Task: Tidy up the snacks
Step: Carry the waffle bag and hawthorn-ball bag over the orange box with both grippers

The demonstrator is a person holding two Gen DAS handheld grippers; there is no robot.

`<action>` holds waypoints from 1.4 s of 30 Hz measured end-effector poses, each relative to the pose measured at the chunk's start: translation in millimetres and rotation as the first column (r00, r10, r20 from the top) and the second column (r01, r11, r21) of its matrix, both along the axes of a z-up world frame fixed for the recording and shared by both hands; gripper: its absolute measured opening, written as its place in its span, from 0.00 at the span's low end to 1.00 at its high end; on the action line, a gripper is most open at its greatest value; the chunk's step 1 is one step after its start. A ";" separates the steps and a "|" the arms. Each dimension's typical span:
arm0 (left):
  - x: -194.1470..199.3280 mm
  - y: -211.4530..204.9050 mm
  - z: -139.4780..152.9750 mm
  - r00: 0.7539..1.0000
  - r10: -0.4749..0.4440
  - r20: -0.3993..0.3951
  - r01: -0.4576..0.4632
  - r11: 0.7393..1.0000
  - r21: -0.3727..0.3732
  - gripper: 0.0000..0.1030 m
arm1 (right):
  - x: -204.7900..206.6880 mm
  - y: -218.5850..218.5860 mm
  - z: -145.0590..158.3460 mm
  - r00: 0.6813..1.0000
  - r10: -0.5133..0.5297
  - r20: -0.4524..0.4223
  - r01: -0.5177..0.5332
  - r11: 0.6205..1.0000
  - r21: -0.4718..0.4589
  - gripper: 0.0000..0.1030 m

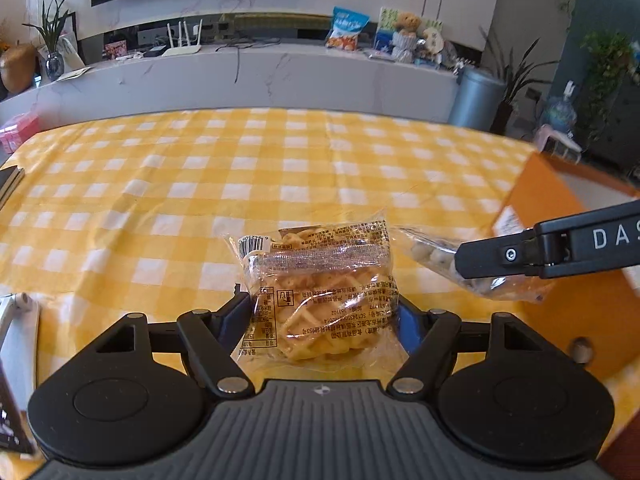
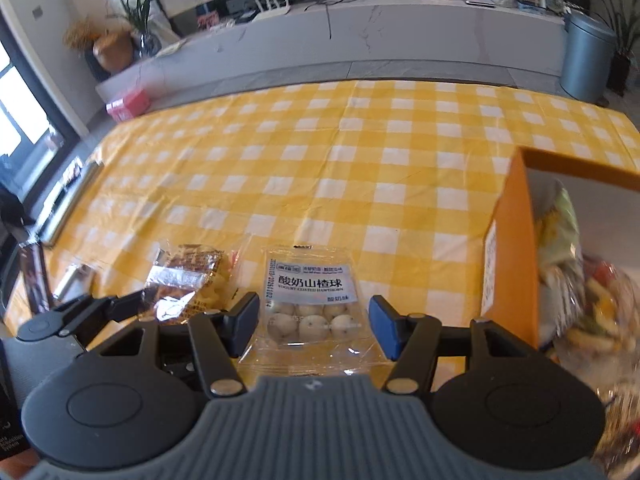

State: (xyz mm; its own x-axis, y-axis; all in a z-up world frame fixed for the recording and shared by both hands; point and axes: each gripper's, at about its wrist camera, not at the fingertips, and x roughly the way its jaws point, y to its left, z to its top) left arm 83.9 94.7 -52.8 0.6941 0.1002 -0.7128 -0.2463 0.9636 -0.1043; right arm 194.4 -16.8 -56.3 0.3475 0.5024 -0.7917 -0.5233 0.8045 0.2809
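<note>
My left gripper (image 1: 322,316) is shut on a clear waffle packet (image 1: 320,288), held above the yellow checked tablecloth (image 1: 240,184). The same packet shows in the right wrist view (image 2: 188,284), with the left gripper (image 2: 138,306) on it. My right gripper (image 2: 314,324) straddles a clear packet of white yogurt hawthorn balls (image 2: 310,304); its blue pads (image 2: 382,326) stand apart from the packet's sides. In the left wrist view the right gripper (image 1: 464,266) sits over that packet (image 1: 436,260). An orange box (image 2: 516,248) stands at the right.
The orange box holds several snack bags (image 2: 584,292). It also shows at the right of the left wrist view (image 1: 552,196). A flat dark object (image 2: 68,204) lies at the table's left edge. A grey bin (image 2: 588,56) stands beyond the table.
</note>
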 end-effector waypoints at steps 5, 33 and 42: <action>-11.9 -14.6 26.6 0.999 -0.017 0.049 0.017 1.000 -0.001 0.81 | -23.3 -34.0 24.4 0.998 -0.063 0.012 0.061 0.993 0.105 0.57; 111.3 -184.1 73.7 0.845 -0.526 0.093 0.531 0.846 -0.041 0.80 | -30.5 -271.3 58.6 0.841 -0.484 0.241 0.483 0.873 0.065 0.57; 174.0 -226.6 44.1 0.770 -0.638 0.001 0.635 0.766 -0.101 0.80 | 5.7 -287.8 32.5 0.847 -0.443 0.292 0.488 0.867 -0.100 0.57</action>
